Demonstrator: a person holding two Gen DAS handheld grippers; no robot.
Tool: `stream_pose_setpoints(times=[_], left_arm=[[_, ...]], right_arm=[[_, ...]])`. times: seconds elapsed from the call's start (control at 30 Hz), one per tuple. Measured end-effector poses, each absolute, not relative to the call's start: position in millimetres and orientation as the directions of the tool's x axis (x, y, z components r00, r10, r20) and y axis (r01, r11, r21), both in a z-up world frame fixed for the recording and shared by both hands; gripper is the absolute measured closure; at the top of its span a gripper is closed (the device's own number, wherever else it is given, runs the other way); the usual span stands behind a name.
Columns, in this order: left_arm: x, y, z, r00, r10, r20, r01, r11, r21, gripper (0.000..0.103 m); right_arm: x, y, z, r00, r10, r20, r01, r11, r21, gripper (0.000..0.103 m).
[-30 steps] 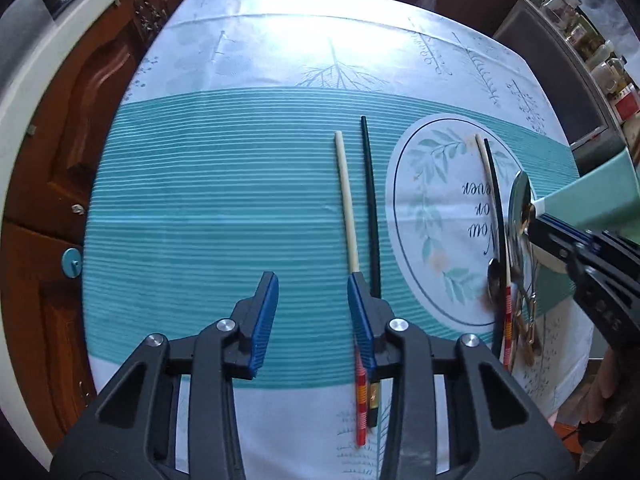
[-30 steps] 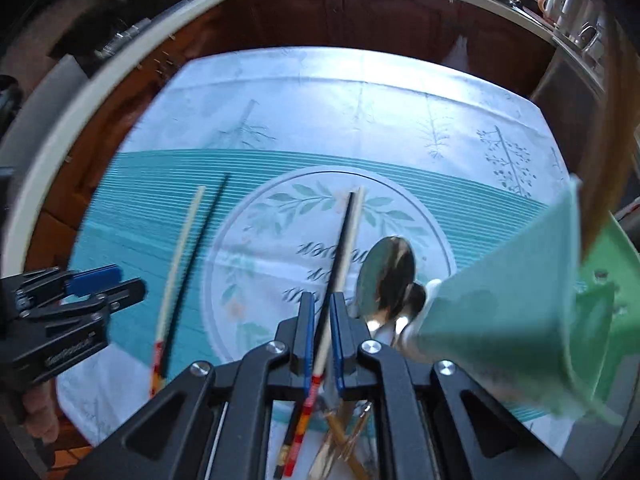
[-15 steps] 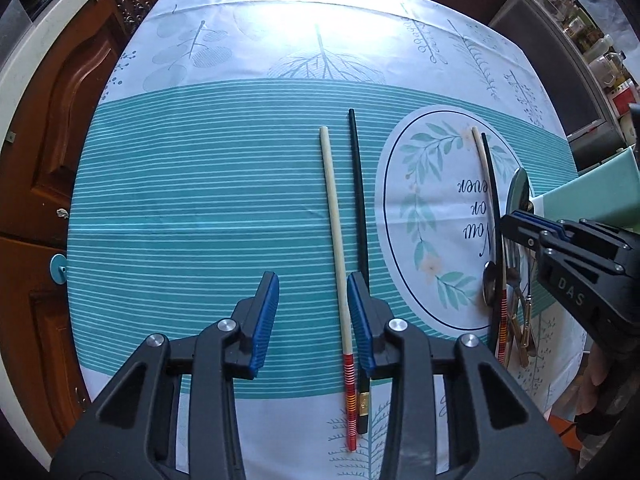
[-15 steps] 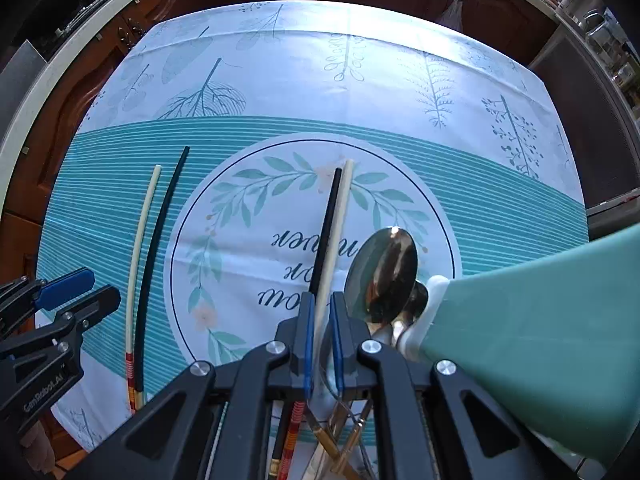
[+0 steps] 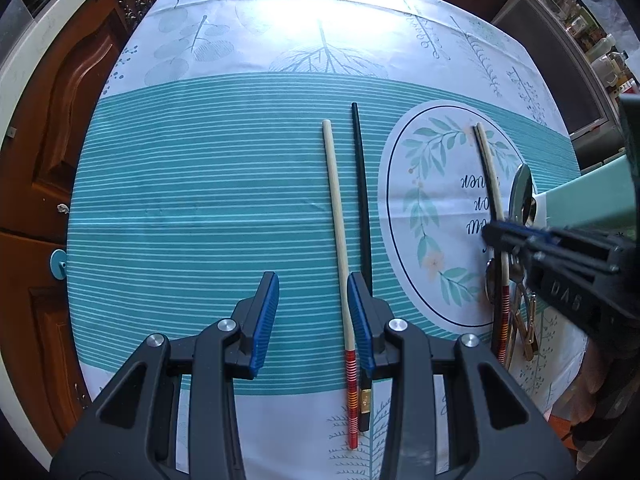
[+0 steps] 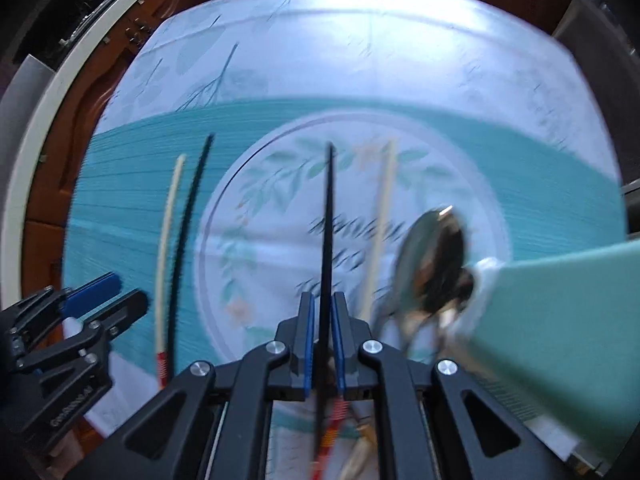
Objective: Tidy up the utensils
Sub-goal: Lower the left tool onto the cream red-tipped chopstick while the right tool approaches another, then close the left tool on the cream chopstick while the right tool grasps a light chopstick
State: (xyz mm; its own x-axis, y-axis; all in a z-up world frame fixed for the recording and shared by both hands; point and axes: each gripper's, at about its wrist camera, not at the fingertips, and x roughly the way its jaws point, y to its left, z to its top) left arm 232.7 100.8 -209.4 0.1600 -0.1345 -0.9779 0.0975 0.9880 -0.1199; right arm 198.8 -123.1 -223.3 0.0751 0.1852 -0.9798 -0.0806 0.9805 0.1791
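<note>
A cream chopstick (image 5: 338,232) with a red banded end and a black chopstick (image 5: 362,200) lie side by side on the teal striped cloth. My left gripper (image 5: 314,316) is open just above them, the cream one running beside its right finger. On the round leaf print, my right gripper (image 6: 322,304) is shut on a second black chopstick (image 6: 328,220), which points straight ahead. Its cream partner (image 6: 380,216) lies a little to the right. A large steel spoon (image 6: 434,264) rests beside that, with smaller utensils blurred behind the fingers.
A pale green utensil holder (image 6: 560,300) lies on its side at the right, its mouth toward the spoons. The tablecloth (image 5: 200,200) covers the table; wooden cabinets stand to the left and behind. Jars crowd a counter at the far right (image 5: 600,60).
The right gripper's black chopstick has separated from its cream partner and now points straight ahead; that view is motion-blurred. The left gripper stayed open and moved closer over the cream chopstick.
</note>
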Motion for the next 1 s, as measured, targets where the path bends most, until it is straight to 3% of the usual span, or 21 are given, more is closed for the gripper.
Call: stream_pose_setpoints(times=[0.23,0.4,0.57,1.0], left_arm=[[229,98,-210,0.153,-0.136,-0.979,0.11,0.987,-0.12,0.071],[228,98,-209,0.154,-0.133,-0.979,0.111,0.987,-0.116,0.071],[228,97,-211,0.152,-0.135,-0.979,0.106,0.987,-0.12,0.071],[228,99,-214,0.145,-0.149,-0.978,0.107,0.985,-0.134,0.071]], right_arm=[[187,-115,-219,0.059,0.285,-0.957,-0.095,0.956,0.278,0.094],[193,-125,-197,0.151,0.179,-0.972,-0.058,0.983,0.172,0.094],[201,-131,-207,0.122,0.088,-0.989,-0.008,0.996,0.088,0.094],[213,-131,-234,0.072,0.046,-0.996,0.045,0.998,0.049,0.094]])
